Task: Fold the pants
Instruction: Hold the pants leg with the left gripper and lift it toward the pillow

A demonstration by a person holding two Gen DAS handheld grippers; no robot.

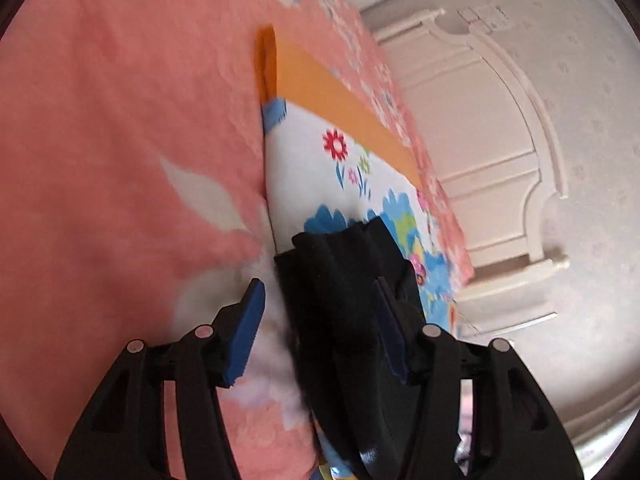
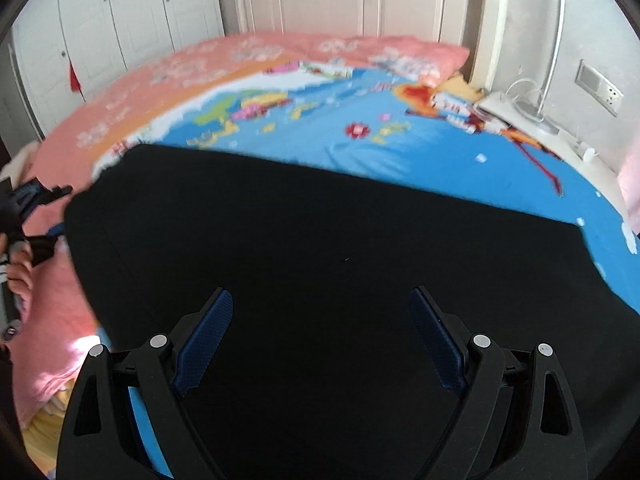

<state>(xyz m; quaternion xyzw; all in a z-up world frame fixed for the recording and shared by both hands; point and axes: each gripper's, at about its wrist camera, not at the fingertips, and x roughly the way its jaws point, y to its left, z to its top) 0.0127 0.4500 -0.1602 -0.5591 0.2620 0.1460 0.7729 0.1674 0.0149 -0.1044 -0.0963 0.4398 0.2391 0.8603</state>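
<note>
On the bed, right gripper (image 2: 320,336) spread over flat pants (image 2: 320,240); left gripper (image 1: 320,324) half-spread around bunched pants.

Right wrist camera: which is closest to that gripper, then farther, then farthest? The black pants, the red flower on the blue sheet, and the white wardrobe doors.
From the right gripper:
1. Black pants, spread right beneath it.
2. Red flower, mid-bed on the blue sheet.
3. White wardrobe doors, beyond the bed, upper left.
</note>
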